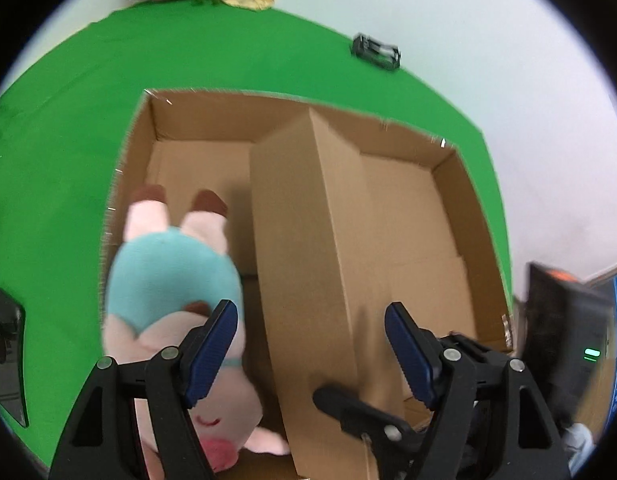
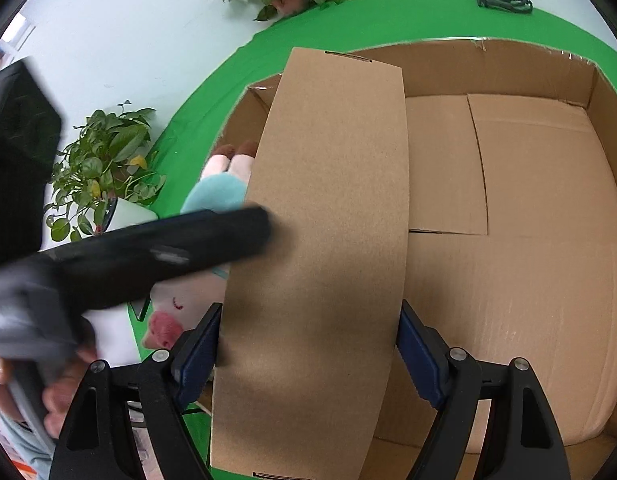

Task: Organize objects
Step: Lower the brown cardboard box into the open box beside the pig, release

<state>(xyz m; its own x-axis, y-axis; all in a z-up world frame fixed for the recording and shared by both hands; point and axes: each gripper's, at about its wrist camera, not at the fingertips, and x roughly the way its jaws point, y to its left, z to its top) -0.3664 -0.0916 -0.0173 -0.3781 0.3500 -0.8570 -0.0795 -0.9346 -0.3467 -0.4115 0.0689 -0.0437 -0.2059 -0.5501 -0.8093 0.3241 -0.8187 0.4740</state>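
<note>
The right gripper (image 2: 308,356) clamped a long closed carton (image 2: 320,220) lengthwise inside the big open box (image 2: 508,64), apparently to pack it beside the plush pig (image 1: 172,280) at the left, while the left gripper (image 1: 312,352) hovered wide, holding nothing.

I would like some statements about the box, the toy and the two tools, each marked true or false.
1. The plush pig lies inside the large open cardboard box. True.
2. The right tool has its pads on both sides of the long closed carton. True.
3. The left tool is clamped on the plush pig. False: its pads stand apart above the carton, holding nothing.
4. The box sits on a red cloth. False: the cloth is green.
5. A potted plant stands beside the cloth. True.
</note>
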